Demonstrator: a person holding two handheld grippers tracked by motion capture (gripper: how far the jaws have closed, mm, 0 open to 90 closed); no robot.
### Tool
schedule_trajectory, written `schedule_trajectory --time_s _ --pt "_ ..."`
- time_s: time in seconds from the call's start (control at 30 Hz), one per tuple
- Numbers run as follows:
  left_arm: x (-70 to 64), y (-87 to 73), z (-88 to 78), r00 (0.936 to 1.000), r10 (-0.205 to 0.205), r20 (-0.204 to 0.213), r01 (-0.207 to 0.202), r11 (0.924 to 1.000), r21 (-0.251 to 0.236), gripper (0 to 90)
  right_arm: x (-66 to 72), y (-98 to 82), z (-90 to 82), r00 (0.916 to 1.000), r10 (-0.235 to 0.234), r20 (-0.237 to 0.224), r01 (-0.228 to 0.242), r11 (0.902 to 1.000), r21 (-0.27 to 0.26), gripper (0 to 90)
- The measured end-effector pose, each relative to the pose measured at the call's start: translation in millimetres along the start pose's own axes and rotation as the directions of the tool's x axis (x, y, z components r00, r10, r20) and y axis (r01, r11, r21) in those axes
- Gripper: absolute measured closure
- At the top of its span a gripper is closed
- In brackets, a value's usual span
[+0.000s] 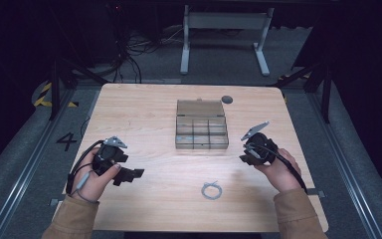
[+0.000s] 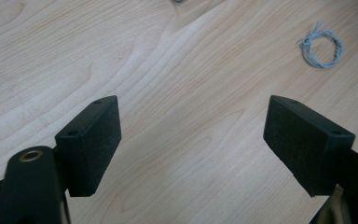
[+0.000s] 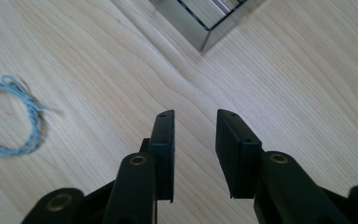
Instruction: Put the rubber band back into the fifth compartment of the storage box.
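Compartments of a clear plastic organizer box point(image 1: 202, 132) sit in a grid at the middle of the wooden table point(image 1: 144, 109), its lid folded back on the far side; whether anything lies in the cells cannot be told. In the right gripper view one corner of the box point(image 3: 205, 21) shows at the top edge. A small loop of pale blue twisted wire point(image 1: 212, 190) lies flat on the table nearer the person, between the two hands and well apart from the box; it is a rough ring with loose ends sticking out point(image 2: 322, 47) point(image 3: 13, 116). A dark round disc point(image 1: 227, 99) rests beyond the box near the far edge. The left gripper point(image 1: 129, 175) hangs over bare wood with its jaws spread wide, empty. The right gripper point(image 1: 245, 154) has its jaws a narrow gap apart, holding nothing
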State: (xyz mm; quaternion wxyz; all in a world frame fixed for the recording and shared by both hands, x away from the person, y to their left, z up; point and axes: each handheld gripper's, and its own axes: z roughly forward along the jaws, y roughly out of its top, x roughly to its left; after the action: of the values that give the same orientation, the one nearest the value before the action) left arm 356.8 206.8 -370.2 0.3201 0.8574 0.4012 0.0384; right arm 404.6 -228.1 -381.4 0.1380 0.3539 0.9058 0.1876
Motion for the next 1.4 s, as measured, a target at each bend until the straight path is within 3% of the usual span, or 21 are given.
schedule_trajectory --time_s 0.13,0.23,0.43,0.63,0.73,0.87,1.4 --pt "-0.8 -0.2 -0.6 0.9999 0.008 0.013 -0.009 0.9999 0.008 19.4 5.7 4.8 -1.3 0.9983 -0.011 -0.058 0.011 0.9999 -0.013 69.8" --pt "-1.1 -0.6 -0.6 0.9998 0.012 0.017 -0.012 0.9998 0.013 19.3 9.9 6.7 -0.9 0.9972 -0.031 -0.069 0.03 0.9995 -0.012 69.6" --pt "-2.9 -0.6 -0.8 0.9993 0.024 0.028 -0.024 0.9995 0.021 19.3 22.0 11.8 1.0 0.9888 -0.067 -0.133 0.067 0.9977 -0.002 69.6" --pt "-3.8 -1.2 -1.0 0.9991 0.025 0.036 -0.026 0.9993 0.026 19.3 43.7 21.2 2.3 0.9713 -0.159 -0.177 0.16 0.9871 -0.009 65.6" --pt "-3.7 -1.0 -1.0 0.999 0.029 0.034 -0.03 0.9992 0.028 19.2 51.1 23.7 3.7 0.9618 -0.172 -0.213 0.175 0.9846 -0.006 66.1" --pt "-4.5 -0.7 0.0 0.9987 0.034 0.039 -0.035 0.9988 0.033 19.1 57.5 25.9 6.8 0.952 -0.192 -0.238 0.196 0.9806 -0.009 65.8" --pt "-5.9 -1.0 2.3 0.9977 0.048 0.047 -0.05 0.9972 0.055 18.5 76.3 29.3 25.8 0.9296 -0.232 -0.286 0.254 0.9664 0.04 61.2"
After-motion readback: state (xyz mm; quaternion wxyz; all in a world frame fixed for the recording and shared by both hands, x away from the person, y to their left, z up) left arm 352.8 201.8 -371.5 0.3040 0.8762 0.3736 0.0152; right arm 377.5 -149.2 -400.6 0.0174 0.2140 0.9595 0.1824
